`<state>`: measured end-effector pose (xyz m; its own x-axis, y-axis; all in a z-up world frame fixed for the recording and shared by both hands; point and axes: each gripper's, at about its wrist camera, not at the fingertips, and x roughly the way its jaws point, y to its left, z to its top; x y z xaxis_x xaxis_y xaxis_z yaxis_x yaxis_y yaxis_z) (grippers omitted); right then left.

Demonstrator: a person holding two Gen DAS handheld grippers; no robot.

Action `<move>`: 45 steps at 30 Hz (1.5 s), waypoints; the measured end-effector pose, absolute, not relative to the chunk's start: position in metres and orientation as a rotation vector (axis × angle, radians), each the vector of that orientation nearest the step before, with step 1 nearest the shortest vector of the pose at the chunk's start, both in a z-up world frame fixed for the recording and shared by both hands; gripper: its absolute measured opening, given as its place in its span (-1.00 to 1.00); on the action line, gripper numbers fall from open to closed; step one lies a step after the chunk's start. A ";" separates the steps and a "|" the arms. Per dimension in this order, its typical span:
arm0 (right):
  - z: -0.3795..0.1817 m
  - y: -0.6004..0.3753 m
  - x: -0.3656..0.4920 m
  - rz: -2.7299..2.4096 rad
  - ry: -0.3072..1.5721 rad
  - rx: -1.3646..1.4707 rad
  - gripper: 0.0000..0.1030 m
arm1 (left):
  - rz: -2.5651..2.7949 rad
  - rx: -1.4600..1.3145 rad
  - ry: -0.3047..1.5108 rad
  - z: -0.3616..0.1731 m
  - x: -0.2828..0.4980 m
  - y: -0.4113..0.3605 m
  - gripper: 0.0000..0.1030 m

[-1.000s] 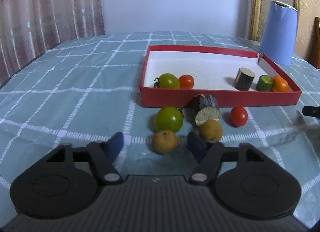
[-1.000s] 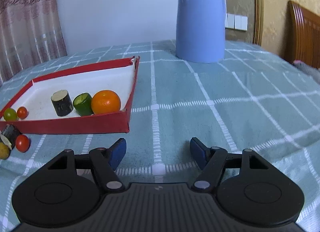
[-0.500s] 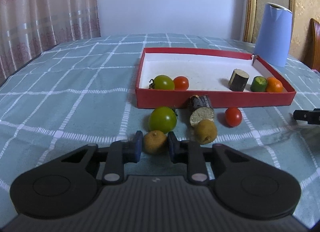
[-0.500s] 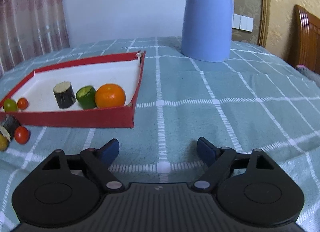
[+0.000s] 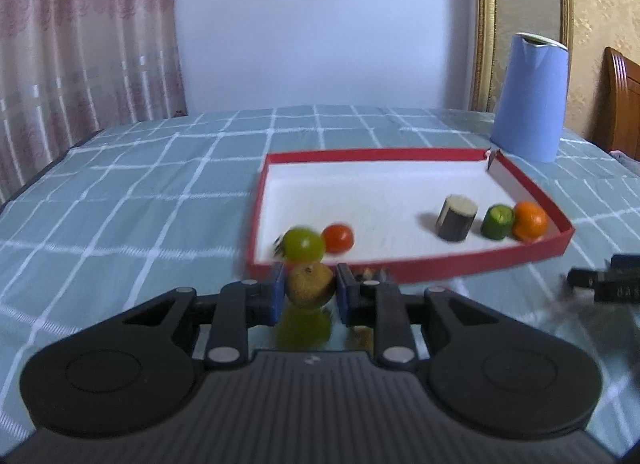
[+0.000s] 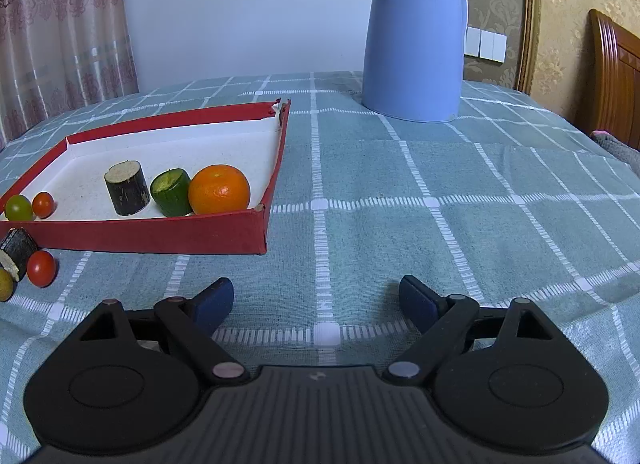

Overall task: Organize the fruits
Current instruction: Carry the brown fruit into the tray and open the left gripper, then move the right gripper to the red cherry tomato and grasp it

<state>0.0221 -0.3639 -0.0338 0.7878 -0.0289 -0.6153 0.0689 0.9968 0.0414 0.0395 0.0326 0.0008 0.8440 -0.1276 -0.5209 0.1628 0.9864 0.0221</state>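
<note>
Left wrist view: the brown fruit (image 5: 310, 284) sits pinched between the blue pads (image 5: 277, 294) of the left gripper (image 5: 309, 291), lifted off the cloth, just short of the red tray's (image 5: 452, 266) near wall.
Left jaws: closed on the brown fruit.
Tray contents: green tomato (image 5: 303, 244), red tomato (image 5: 338, 237), dark log piece (image 5: 456, 218), cucumber stub (image 5: 497, 221), orange (image 5: 529, 220).
Right gripper (image 6: 316, 302): jaws spread wide, empty, low over the checked tablecloth (image 6: 440, 191), well apart from the tray.
Left outside: red cherry tomato (image 6: 41, 268) and a log piece (image 6: 17, 250) by the front wall.
Advice: carry the fruit clear over the wall, release over bare white floor, away from the tomatoes.
Background: blue kettle (image 6: 416, 35).
</note>
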 end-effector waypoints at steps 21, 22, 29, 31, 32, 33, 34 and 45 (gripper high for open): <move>-0.034 -0.364 0.022 -0.051 0.662 0.063 0.77 | -0.164 0.152 0.613 -0.024 0.141 -0.032 -0.53; -0.034 -0.364 0.022 -0.050 0.662 0.064 0.77 | -0.166 0.149 0.613 -0.024 0.140 -0.032 -0.53; -0.034 -0.364 0.022 -0.049 0.662 0.065 0.78 | -0.163 0.134 0.599 -0.018 0.127 -0.027 -0.22; -0.034 -0.364 0.022 -0.047 0.662 0.067 0.79 | -0.163 0.126 0.586 -0.014 0.116 -0.022 -0.21; -0.034 -0.364 0.022 -0.047 0.662 0.067 0.79 | -0.163 0.118 0.579 -0.012 0.111 -0.019 -0.21; -0.034 -0.364 0.022 -0.047 0.662 0.067 0.79 | -0.170 0.105 0.571 -0.010 0.103 -0.014 -0.19; -0.034 -0.364 0.022 -0.047 0.662 0.066 0.79 | -0.175 0.094 0.563 -0.008 0.095 -0.009 -0.11; -0.027 -0.350 0.009 0.037 0.596 0.048 0.79 | -0.168 -0.005 0.603 -0.021 0.011 0.055 0.16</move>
<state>0.0093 -0.3500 -0.0268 0.8272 0.0482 -0.5599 -0.0206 0.9983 0.0554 0.0109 0.0554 -0.0210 0.8103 -0.1583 -0.5642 0.1557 0.9864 -0.0532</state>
